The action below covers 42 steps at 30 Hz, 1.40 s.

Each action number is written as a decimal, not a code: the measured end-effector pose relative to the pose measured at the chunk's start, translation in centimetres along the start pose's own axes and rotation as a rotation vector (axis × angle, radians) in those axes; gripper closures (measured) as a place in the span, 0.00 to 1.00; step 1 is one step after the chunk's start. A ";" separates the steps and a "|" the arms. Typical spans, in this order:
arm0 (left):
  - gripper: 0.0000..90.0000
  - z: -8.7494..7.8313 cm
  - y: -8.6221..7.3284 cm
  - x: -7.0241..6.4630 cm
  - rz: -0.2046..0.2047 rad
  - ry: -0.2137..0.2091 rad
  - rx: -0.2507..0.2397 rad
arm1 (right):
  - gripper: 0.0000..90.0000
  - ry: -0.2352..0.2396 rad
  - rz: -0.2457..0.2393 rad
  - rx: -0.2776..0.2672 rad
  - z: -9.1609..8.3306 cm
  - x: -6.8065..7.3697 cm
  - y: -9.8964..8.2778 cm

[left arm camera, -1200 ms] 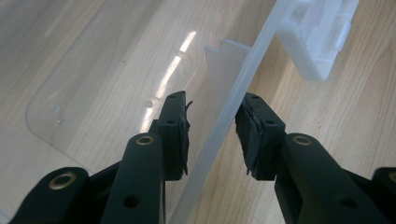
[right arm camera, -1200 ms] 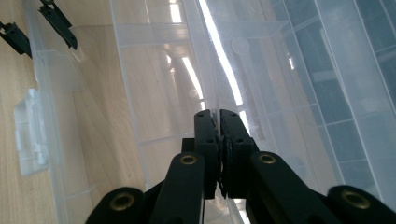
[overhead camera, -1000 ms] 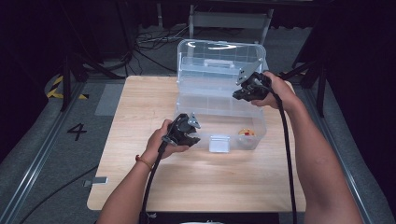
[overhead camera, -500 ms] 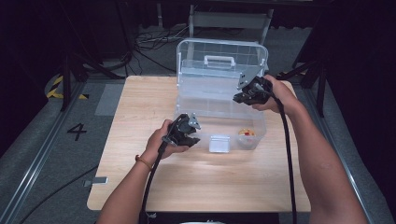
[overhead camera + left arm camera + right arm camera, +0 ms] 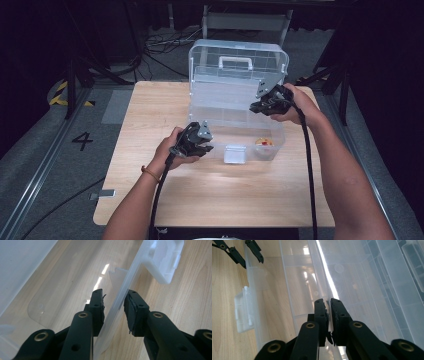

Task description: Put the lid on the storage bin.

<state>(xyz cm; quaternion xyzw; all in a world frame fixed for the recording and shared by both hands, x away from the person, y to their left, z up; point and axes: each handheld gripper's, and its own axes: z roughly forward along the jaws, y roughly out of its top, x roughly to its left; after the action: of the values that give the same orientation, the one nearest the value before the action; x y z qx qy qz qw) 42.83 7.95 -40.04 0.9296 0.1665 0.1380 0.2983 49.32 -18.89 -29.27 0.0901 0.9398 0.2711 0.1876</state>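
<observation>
High view: handle (image 5: 235,62) on lid (image 5: 240,57).

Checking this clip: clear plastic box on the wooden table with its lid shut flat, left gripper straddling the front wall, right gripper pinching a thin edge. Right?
Not quite: the lid is not shut flat. The high view shows it raised, standing up behind the clear plastic box. The rest holds: the left gripper straddles the box's front wall on the wooden table, and the right gripper pinches a thin clear edge.

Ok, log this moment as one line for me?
lid: raised, upright | right tool: shut on lid edge | left tool: open, astride box front wall | latch: undone | table: wood
</observation>
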 end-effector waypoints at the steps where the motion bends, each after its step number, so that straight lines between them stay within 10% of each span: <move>1: 0.77 0.0 0.0 0.0 0.002 0.002 0.002 | 0.94 -0.001 0.002 -0.002 0.0 0.0 0.0; 13: 0.74 -1.0 -0.2 -0.1 0.021 0.028 -0.003 | 0.92 -0.008 0.008 -0.029 0.0 0.7 -0.5; 20: 0.82 -3.6 -0.5 0.0 0.030 0.001 -0.091 | 0.92 -0.011 0.025 -0.057 0.0 0.7 -0.9; 27: 0.94 -6.1 -1.8 1.4 -0.034 -0.016 -0.178 | 0.91 -0.039 0.032 -0.069 0.0 1.0 -1.0; 42: 1.00 -7.1 -4.0 5.3 -0.201 0.164 -0.303 | 0.89 -0.065 0.040 -0.080 0.0 1.6 -1.3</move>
<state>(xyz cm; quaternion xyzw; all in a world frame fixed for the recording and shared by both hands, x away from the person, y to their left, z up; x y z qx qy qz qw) 44.18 16.71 -36.03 0.8384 0.2596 0.2064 0.4326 47.84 -19.54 -30.49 0.1102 0.9195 0.3092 0.2162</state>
